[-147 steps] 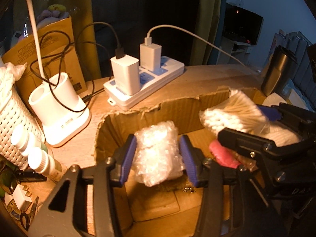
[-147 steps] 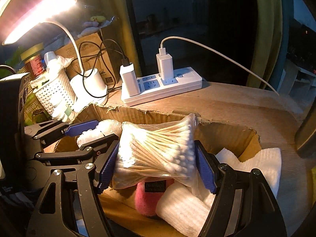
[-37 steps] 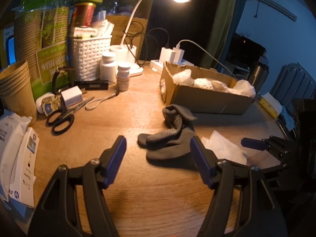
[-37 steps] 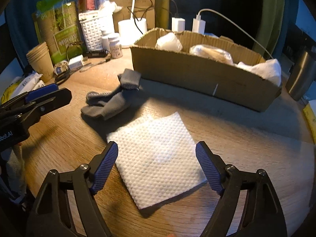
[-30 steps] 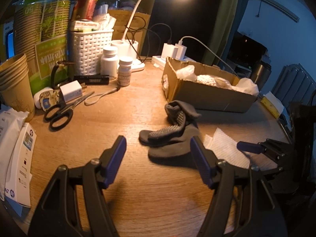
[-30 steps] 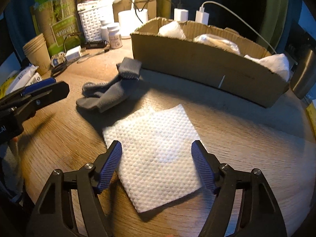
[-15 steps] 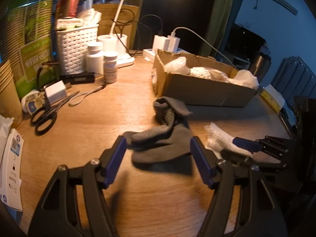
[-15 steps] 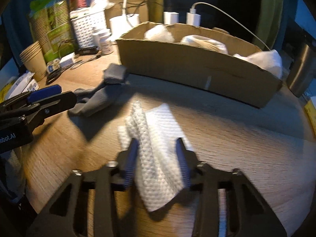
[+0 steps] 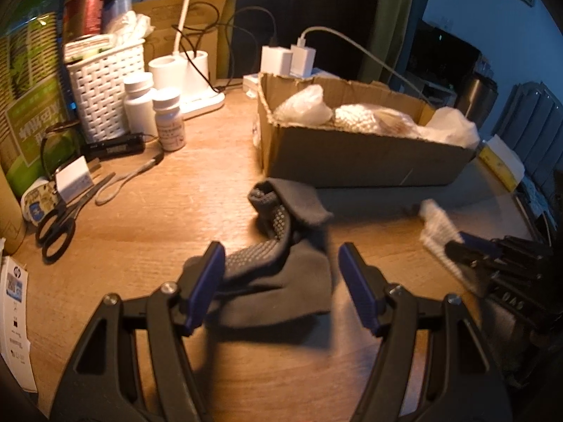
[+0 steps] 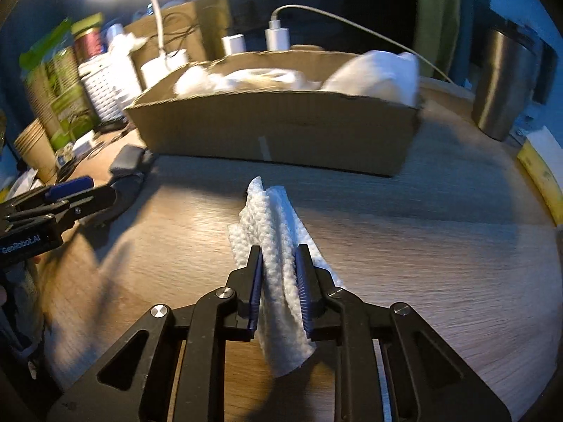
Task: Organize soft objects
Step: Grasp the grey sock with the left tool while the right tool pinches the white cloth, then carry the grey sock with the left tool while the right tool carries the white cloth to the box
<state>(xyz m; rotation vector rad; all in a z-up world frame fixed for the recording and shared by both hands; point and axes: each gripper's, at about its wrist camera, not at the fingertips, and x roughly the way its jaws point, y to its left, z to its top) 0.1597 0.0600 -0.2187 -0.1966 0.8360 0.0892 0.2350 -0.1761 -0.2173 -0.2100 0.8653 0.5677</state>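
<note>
A pair of grey socks (image 9: 281, 263) lies on the wooden table in the left wrist view. My left gripper (image 9: 281, 281) is open, its blue pads on either side of the socks. My right gripper (image 10: 279, 274) is shut on a white paper towel (image 10: 274, 232), bunched into a ridge between the pads. The towel also shows in the left wrist view (image 9: 436, 225). A cardboard box (image 10: 274, 130) behind holds white soft items; it also shows in the left wrist view (image 9: 359, 154).
On the left stand a white woven basket (image 9: 105, 91), two pill bottles (image 9: 155, 112), scissors (image 9: 59, 221), paper cups (image 10: 35, 147) and a lamp base (image 9: 186, 77). A power strip with chargers (image 9: 288, 63) sits behind the box. A steel tumbler (image 10: 503, 84) stands at right.
Both grippers left the box, open, and came to the table front. My right gripper closed on the flat paper towel and bunched it. My left gripper moved forward around the socks.
</note>
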